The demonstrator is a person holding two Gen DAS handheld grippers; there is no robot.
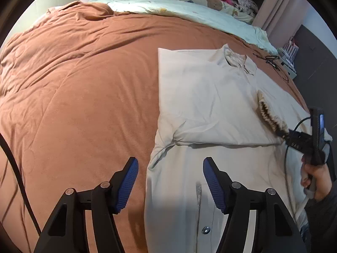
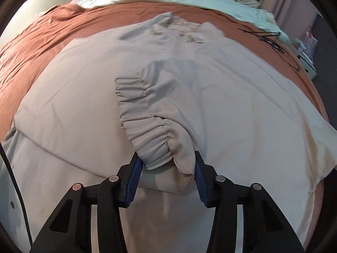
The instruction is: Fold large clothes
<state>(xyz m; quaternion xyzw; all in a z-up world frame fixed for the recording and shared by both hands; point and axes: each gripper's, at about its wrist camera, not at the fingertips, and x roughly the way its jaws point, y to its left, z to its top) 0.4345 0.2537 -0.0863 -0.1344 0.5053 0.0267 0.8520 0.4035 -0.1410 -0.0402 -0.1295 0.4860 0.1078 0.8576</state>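
While the cream button-front jacket (image 1: 210,97) lies spread on the rust-brown quilt (image 1: 84,97) toward the bed's right edge, the right tongs (image 2: 166,175) pinch its gathered elastic cuff (image 2: 147,135), the sleeve drawn across the chest. Left tongs (image 1: 170,181) hang parted and empty over the jacket's left edge near a metal snap (image 1: 205,229).

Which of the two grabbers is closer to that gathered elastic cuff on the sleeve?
The right. The right gripper has the elastic cuff between its fingers, gripping the cuff's end. The left gripper hangs open over the jacket's near edge, well away from the cuff.
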